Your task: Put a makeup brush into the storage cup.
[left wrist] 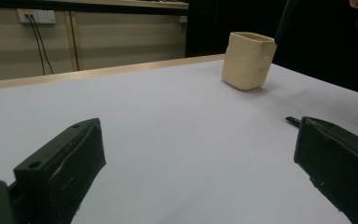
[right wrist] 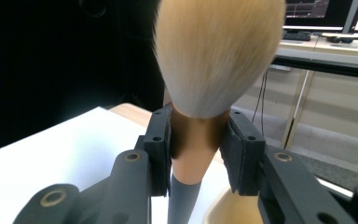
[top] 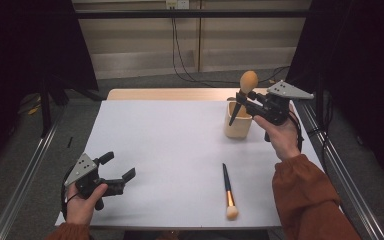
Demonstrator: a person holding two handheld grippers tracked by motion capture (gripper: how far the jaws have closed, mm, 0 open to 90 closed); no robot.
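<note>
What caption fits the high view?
Right gripper holds a large brush over the cup; another brush lies nearby.

Setting was a lab recording bay. A white rectangular table (top: 170,150) with pale wood edge stood on grey carpet (top: 130,82), flanked by black curtains (top: 25,45) and aluminium rails (top: 22,175). Black cables (top: 180,55) ran to a white wall socket (left wrist: 37,16); computer monitors (right wrist: 319,13) sat on a desk behind.

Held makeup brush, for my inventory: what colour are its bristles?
Pale golden-blond bristles, clearest in the right gripper view.
</note>
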